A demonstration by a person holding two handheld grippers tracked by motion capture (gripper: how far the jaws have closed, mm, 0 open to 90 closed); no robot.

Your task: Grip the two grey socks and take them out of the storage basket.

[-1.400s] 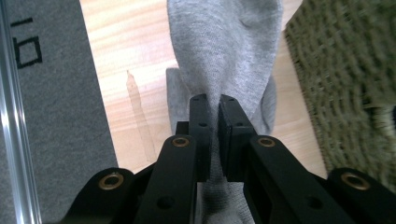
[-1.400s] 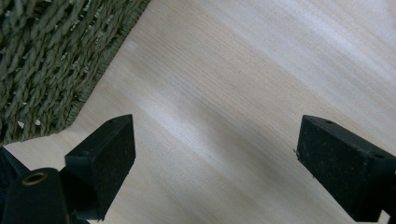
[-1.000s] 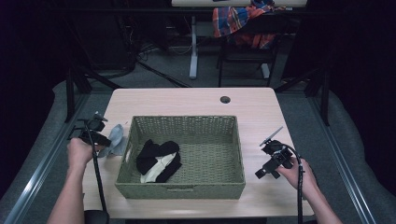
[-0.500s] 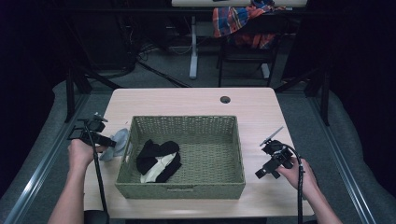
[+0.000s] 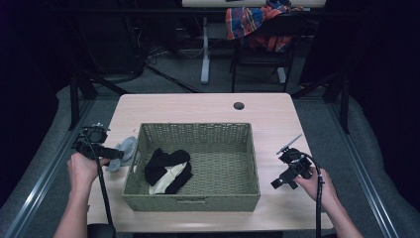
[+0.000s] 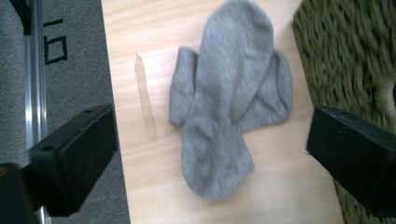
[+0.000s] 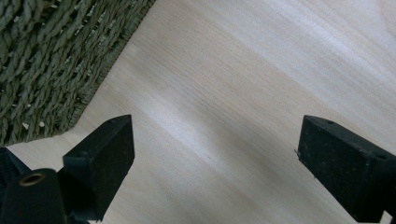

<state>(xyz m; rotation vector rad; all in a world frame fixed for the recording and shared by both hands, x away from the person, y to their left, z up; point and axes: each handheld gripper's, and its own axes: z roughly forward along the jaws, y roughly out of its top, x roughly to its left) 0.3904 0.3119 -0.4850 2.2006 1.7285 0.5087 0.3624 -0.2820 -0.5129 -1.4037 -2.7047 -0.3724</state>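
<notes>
Now the left gripper (image 5: 115, 153) hangs just above the small grey cloth socks (image 6: 229, 102), which lie flat on the pale wooden table (image 5: 198, 106) right beside the green woven basket (image 5: 198, 201). Its jaws have just been opening and stand wide, with nothing squeezed between them. The right gripper (image 5: 278, 183) rests low over bare table on the basket's other side, jaws wide open too.

High view: above, facing forward-down over pale wooden surface (image 5: 208, 106). Gripper views: close, facing down; all share green woven wicker basket (image 5: 198, 134) (image 6: 345, 56) (image 7: 51, 51).
</notes>
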